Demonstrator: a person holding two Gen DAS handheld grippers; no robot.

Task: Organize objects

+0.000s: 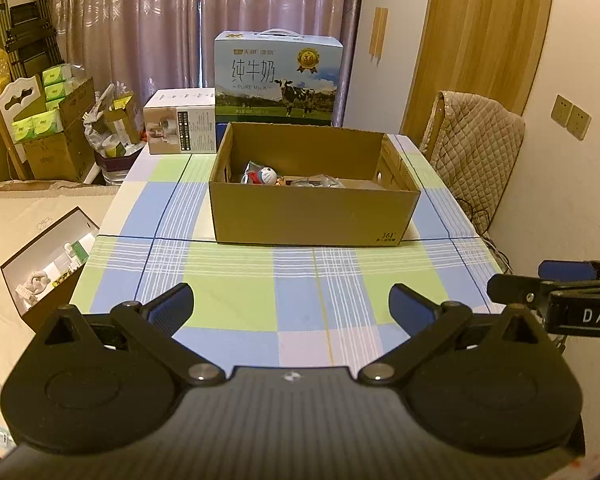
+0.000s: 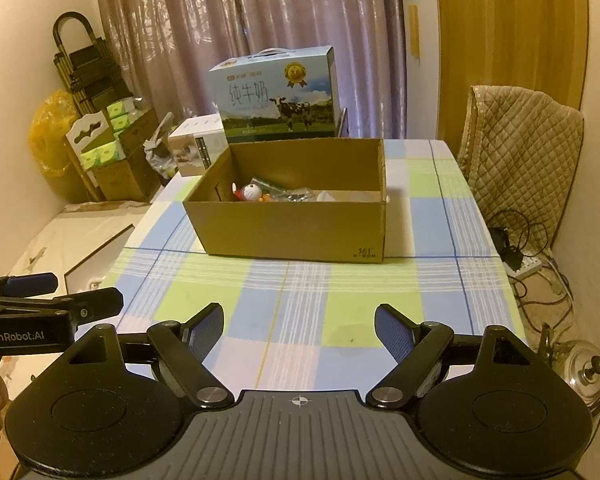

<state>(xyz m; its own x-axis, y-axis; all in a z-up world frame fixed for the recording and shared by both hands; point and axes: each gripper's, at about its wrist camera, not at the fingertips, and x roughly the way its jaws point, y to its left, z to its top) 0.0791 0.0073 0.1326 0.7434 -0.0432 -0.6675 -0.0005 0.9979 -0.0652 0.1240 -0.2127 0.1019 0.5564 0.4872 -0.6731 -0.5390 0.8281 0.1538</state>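
Facing the cardboard box (image 1: pixel 316 216) straight ahead, both tongs released and empty.

Left gripper (image 1: pixel 291 306) and right gripper (image 2: pixel 299 326) hover side by side over the checked tablecloth (image 1: pixel 236 304), jaws spread, neither clearly nearer. The box sits mid-frame beyond them, its long axis running left to right, open top up; the small toys (image 2: pixel 256 192) lie at its centre-left. No loose item shows on the cloth.

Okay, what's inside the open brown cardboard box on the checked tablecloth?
Inside the open brown cardboard box, a small white-and-blue cartoon cat figure lies beside crinkly clear plastic packets. The box's near wall hides the floor and anything lower down, so the full contents cannot be told.
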